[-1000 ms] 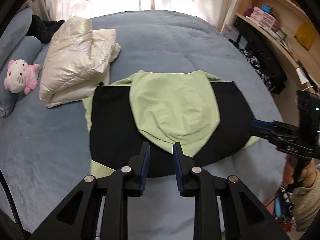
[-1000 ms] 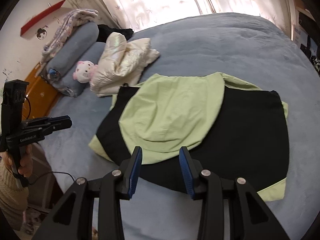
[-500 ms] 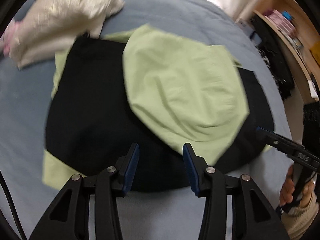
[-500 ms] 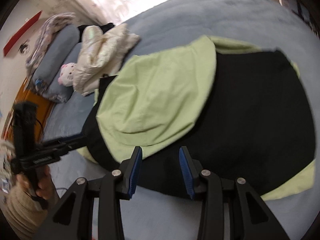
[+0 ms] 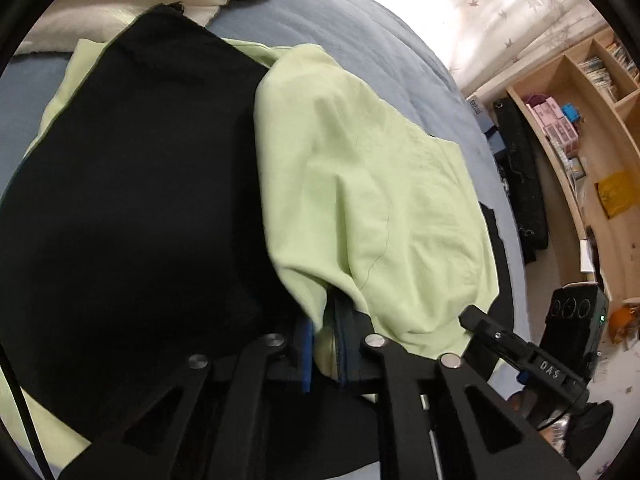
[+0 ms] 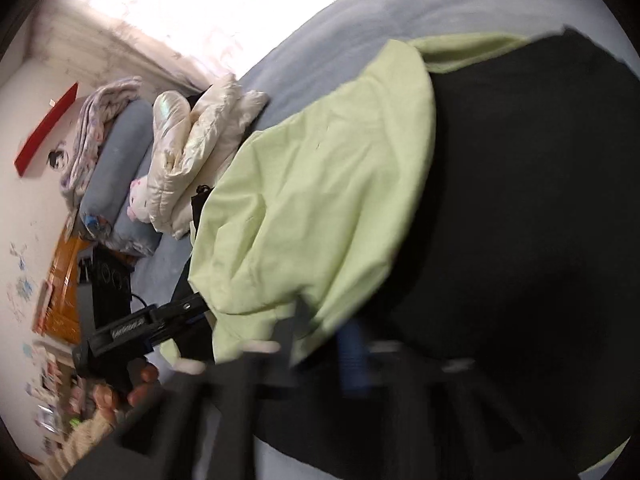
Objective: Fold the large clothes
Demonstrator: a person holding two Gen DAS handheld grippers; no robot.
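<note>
A large black-and-light-green jacket [image 5: 132, 208] lies on the blue bed [image 5: 352, 36], its green hood [image 5: 380, 200] folded down over the black back. My left gripper [image 5: 324, 344] is shut on the hood's lower edge, with green cloth pinched between its blue pads. In the right wrist view the jacket [image 6: 520, 240] and hood [image 6: 320, 208] fill the frame. My right gripper [image 6: 324, 336] is blurred at the hood's lower edge; green cloth lies between its fingers, and I cannot tell if it is clamped. It also shows in the left wrist view [image 5: 480, 326].
A folded cream puffer jacket [image 6: 200, 136] lies on the bed beyond the garment, beside a pink plush toy [image 6: 138, 202] and grey bolsters [image 6: 116, 168]. Wooden shelves [image 5: 580, 128] and a black bag [image 5: 520, 168] stand beside the bed.
Both grippers dropped from above the bed down onto the hood's lower edge. The left gripper closed on the green cloth. The hood edge is now lifted and bunched.
</note>
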